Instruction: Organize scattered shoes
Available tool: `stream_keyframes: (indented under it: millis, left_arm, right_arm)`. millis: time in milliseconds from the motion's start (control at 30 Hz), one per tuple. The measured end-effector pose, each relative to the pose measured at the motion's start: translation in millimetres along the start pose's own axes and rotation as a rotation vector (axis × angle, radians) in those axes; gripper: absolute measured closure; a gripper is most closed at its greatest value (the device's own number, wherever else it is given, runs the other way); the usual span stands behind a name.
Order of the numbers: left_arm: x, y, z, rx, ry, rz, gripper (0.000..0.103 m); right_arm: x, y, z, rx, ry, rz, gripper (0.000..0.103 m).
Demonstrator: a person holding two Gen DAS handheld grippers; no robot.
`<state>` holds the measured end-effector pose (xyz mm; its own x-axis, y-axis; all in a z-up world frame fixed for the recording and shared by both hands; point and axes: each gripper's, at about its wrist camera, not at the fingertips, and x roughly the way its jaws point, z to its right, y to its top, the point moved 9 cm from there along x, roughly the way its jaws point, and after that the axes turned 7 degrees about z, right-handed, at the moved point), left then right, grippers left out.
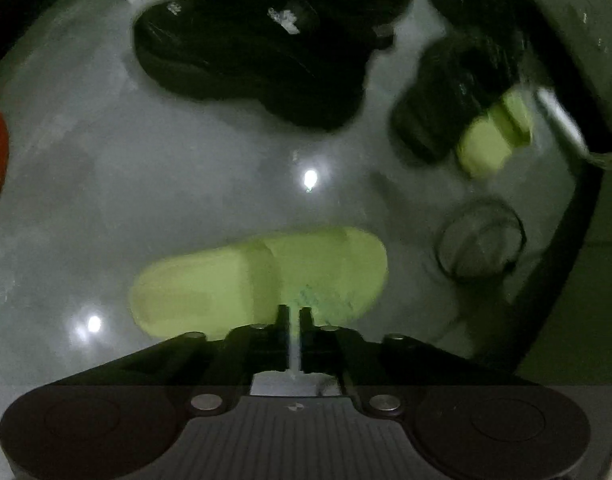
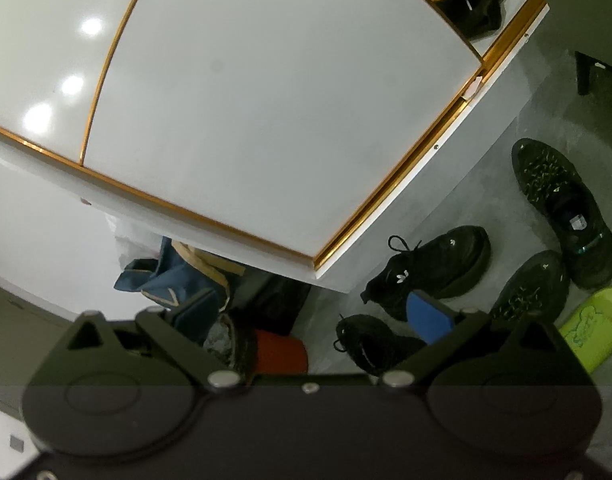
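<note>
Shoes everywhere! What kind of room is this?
Probably a home entryway or bedroom corner: black sneakers and a green slipper lie on a grey floor beside a white gold-trimmed cabinet.

Left black two-finger gripper [image 1: 293, 314] pinched nearly closed, just a thin slit between the fingers. Right black two-finger gripper [image 2: 312, 314] spread wide, blue pads [image 2: 428, 316] showing.

Slide sandal [image 1: 261, 280] on the floor [image 1: 105, 184] nearest the left camera — sneakers [image 1: 249, 48] beyond it, second sandal [image 1: 494, 136] far right, beside another shoe [image 1: 446, 96].
</note>
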<state>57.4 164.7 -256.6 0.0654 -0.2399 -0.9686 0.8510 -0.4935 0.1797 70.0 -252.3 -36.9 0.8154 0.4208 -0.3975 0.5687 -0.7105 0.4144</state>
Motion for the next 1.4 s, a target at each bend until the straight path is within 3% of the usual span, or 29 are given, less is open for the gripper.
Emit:
stream_keyframes:
  millis: [33, 67, 167, 233, 367, 433, 467, 533, 633, 767, 867, 900, 933, 1000, 1100, 1167, 1200, 1267, 1400]
  left_arm:
    - [2, 4, 1, 0.012, 0.032, 0.034, 0.043]
    - [8, 8, -3, 0.001, 0.067, 0.076, 0.040]
    - [40, 3, -19, -0.064, 0.096, 0.051, 0.041]
    - [60, -1, -22, -0.059, 0.071, -0.025, 0.044]
    - [76, 3, -27, -0.183, 0.009, 0.003, 0.044]
    - [81, 1, -20, -0.132, 0.007, 0.003, 0.073]
    - [83, 0, -14, -0.092, 0.001, 0.004, 0.075]
    - [76, 4, -3, -0.003, -0.016, 0.008, 0.088]
    - [65, 6, 11, 0.070, -0.060, -0.004, 0.091]
    - [68, 11, 37, 0.153, -0.101, -0.021, 0.093]
    - [73, 12, 54, 0.207, -0.117, -0.088, 0.093]
    - [77, 14, 57, 0.215, -0.097, -0.113, 0.088]
    - [75, 19, 53, 0.213, -0.040, -0.119, 0.070]
    - [61, 39, 52, 0.203, 0.021, -0.106, 0.063]
    - [17, 92, 91, 0.127, -0.162, 0.035, 0.062]
    - [-7, 131, 129, 0.076, -0.306, 0.143, 0.043]
    - [-14, 150, 152, 0.048, -0.369, 0.196, 0.027]
    - [-8, 166, 191, 0.024, -0.475, 0.162, 0.025]
    - [25, 184, 245, -0.005, -0.483, 0.135, 0.025]
  right_arm:
    - [0, 0, 0, -0.002, -0.001, 0.000, 0.001]
    - [1, 0, 0, -0.003, -0.002, 0.001, 0.001]
    - [2, 0, 1, -0.008, -0.005, 0.002, 0.001]
    - [2, -4, -2, -0.009, -0.006, 0.000, 0.001]
    - [5, -12, -5, -0.002, -0.008, -0.021, 0.001]
    - [5, -12, -4, -0.003, -0.011, -0.018, 0.001]
    - [5, -12, -5, -0.002, -0.010, -0.017, 0.001]
    - [5, -12, -5, -0.002, -0.008, -0.017, 0.001]
    - [5, -12, -4, 0.000, -0.007, -0.018, 0.001]
    - [3, -11, -6, -0.001, 0.002, -0.014, 0.001]
    - [-1, -8, -10, -0.005, 0.021, -0.002, 0.001]
    - [-2, -7, -11, -0.006, 0.027, 0.002, 0.001]
    - [-3, -7, -12, -0.007, 0.033, 0.006, 0.001]
    - [-6, -5, -15, -0.010, 0.046, 0.013, 0.001]
    - [-9, -2, -19, -0.013, 0.064, 0.025, 0.001]
    - [-12, -1, -21, -0.016, 0.076, 0.033, 0.001]
    - [-13, 0, -22, -0.017, 0.083, 0.036, 0.001]
    - [-16, 2, -25, -0.019, 0.095, 0.044, 0.001]
    - [-21, 5, -30, -0.024, 0.120, 0.060, 0.001]
